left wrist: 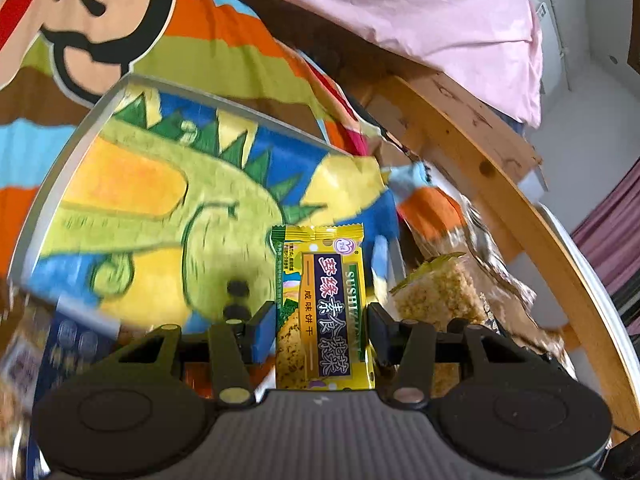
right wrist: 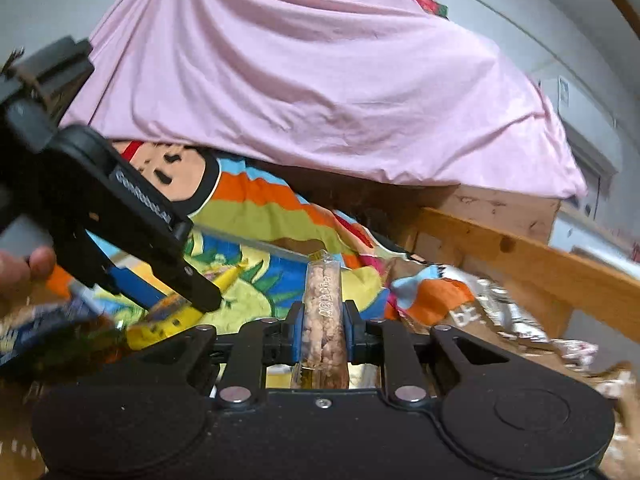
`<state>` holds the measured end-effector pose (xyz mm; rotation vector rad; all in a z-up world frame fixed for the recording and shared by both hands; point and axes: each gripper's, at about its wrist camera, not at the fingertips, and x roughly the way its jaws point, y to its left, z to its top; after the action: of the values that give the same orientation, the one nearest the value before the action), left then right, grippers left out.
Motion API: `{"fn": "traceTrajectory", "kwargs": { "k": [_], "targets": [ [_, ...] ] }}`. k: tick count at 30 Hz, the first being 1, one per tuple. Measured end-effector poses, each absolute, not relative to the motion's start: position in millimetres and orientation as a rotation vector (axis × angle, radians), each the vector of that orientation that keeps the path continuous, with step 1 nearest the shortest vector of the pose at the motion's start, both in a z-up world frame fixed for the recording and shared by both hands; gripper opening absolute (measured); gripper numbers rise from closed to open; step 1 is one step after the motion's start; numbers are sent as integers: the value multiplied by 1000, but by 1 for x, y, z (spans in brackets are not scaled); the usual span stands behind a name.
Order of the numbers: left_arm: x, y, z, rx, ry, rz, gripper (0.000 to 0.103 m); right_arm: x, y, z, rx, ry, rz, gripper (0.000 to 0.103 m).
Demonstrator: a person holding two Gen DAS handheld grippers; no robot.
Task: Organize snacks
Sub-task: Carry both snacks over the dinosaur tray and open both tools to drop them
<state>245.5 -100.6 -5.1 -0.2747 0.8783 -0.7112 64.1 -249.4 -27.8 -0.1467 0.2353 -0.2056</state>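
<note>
My left gripper (left wrist: 322, 316) is shut on a yellow biscuit packet (left wrist: 320, 304) with dark blue label, held upright over a clear-walled tray (left wrist: 60, 176) lined with a dinosaur print. My right gripper (right wrist: 323, 320) is shut on a clear-wrapped puffed-grain bar (right wrist: 324, 320), held edge-on. The left gripper (right wrist: 132, 224) also shows at the left of the right wrist view, with the yellow packet (right wrist: 168, 320) in its jaws. A wrapped grain bar (left wrist: 436, 292) lies right of the left gripper.
A striped cartoon bedcover (left wrist: 224, 48) lies behind the tray under a pink sheet (right wrist: 320, 80). A wooden rail (left wrist: 500, 184) runs along the right. Silver and brown snack wrappers (right wrist: 500, 312) lie at the right. A blue packet (left wrist: 76, 344) lies at lower left.
</note>
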Motion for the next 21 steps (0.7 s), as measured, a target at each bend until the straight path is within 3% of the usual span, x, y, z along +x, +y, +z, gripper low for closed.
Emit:
{"fn": "traceTrajectory", "kwargs": {
  "k": [14,21],
  "targets": [
    [307,-136,-43,-230,915,-623,53,131,-279,-55,57,297,-170,22],
    [306,-141,-57,-210,938,-590,53,136,-291,-60,80,311,-204,29]
  ]
}}
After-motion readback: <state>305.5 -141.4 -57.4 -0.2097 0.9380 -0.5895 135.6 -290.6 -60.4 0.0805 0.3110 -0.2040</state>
